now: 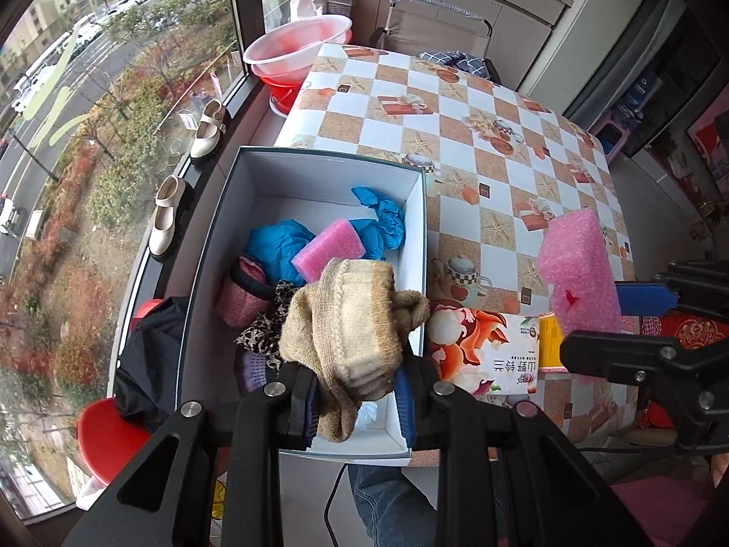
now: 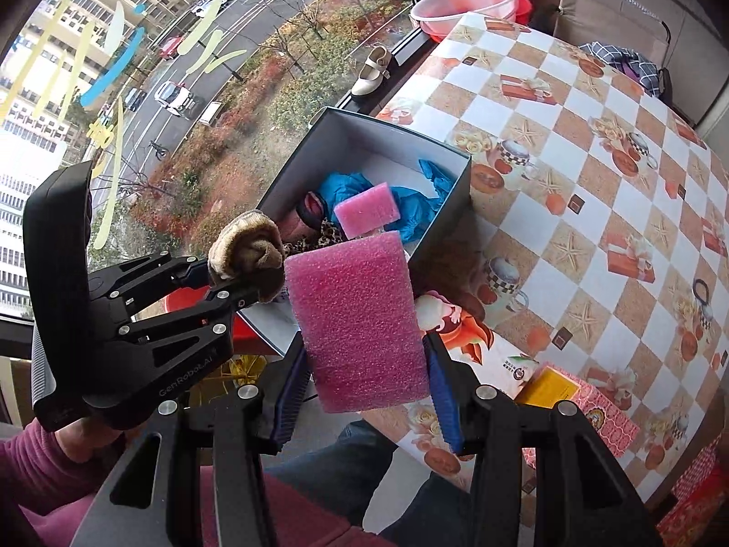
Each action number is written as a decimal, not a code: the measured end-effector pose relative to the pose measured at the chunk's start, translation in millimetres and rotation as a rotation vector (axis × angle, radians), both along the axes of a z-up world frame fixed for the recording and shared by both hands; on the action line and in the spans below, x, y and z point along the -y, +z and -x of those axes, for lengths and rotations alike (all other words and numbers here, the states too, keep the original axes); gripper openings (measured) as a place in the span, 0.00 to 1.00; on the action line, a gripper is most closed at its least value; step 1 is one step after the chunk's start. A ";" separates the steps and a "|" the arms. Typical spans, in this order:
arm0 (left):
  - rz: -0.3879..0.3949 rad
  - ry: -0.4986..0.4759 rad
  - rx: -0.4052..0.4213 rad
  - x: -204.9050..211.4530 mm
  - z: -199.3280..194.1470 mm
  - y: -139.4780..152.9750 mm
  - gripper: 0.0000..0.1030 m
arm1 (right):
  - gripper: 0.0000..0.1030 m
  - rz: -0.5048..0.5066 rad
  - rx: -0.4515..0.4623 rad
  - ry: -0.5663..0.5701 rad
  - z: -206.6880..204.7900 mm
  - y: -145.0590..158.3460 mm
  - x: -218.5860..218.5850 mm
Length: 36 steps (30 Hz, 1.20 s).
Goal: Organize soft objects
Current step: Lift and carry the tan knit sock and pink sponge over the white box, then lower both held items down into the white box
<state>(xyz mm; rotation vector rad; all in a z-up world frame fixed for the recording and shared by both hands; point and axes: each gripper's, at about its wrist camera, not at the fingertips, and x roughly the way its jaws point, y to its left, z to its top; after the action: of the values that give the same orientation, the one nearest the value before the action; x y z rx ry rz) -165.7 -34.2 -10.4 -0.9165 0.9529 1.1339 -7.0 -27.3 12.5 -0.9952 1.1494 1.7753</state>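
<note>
My left gripper (image 1: 355,392) is shut on a beige knitted sock (image 1: 355,323) and holds it over the near end of an open grey box (image 1: 218,209) with white inside. In the box lie a small pink foam block (image 1: 329,250), blue crumpled cloth (image 1: 278,241), a pink knitted piece (image 1: 243,291) and a leopard-print cloth (image 1: 269,328). My right gripper (image 2: 364,392) is shut on a large pink foam block (image 2: 360,319), held in the air near the box's right side. The left gripper with the sock (image 2: 248,250) shows in the right wrist view.
The box (image 2: 451,209) sits at the left edge of a table with a checkered cloth (image 1: 478,127). A printed packet (image 1: 487,355) and a yellow box (image 2: 549,387) lie near the front edge. Pink basins (image 1: 296,45), shoes (image 1: 207,130) and a window are to the left.
</note>
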 end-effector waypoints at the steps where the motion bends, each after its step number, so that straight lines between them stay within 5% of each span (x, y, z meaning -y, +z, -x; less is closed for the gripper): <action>1: 0.000 0.008 -0.003 -0.8 1.6 -0.9 0.28 | 0.49 -0.002 0.001 0.006 2.2 0.0 -1.3; 36: 0.104 0.134 -0.049 -21.1 36.8 -49.1 0.29 | 0.49 0.028 0.040 0.115 51.2 -20.4 -52.1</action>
<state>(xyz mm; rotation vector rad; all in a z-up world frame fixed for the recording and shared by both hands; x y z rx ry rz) -202.5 -13.1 -59.5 -1.0538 1.0104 1.2343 -58.2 24.8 -8.0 -1.1287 1.1145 1.8246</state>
